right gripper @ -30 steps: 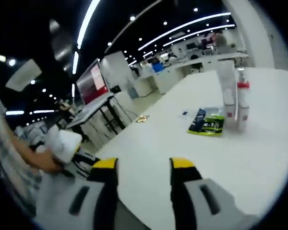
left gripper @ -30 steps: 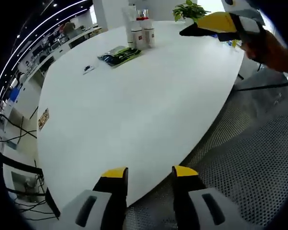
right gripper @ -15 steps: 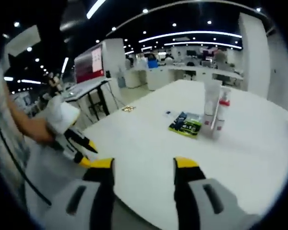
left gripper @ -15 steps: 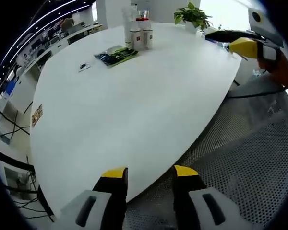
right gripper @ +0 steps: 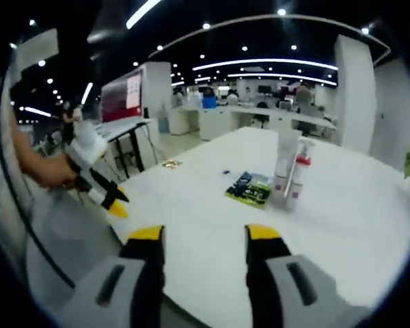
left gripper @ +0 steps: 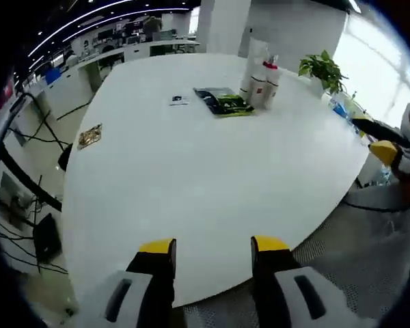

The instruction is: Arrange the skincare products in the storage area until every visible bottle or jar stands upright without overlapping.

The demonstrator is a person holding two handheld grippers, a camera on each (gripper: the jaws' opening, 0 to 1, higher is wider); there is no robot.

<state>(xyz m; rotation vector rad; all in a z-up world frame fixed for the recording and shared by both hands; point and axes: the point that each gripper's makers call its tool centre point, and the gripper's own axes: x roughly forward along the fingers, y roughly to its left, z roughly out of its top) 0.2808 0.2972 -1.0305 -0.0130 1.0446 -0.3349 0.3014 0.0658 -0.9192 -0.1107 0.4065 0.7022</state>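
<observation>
Labels unreadable; bottles [left gripper: 260, 74] clustered upper centre, count unclear; one packet [left gripper: 223, 101]; left gripper [left gripper: 212, 249] and right gripper [right gripper: 206, 234] spread, empty.

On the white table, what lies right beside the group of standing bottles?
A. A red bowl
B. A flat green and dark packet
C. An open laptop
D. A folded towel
B: a flat green and dark packet lies on the white table just next to the upright bottles; the right gripper view shows the same pairing, packet beside bottles.
</observation>
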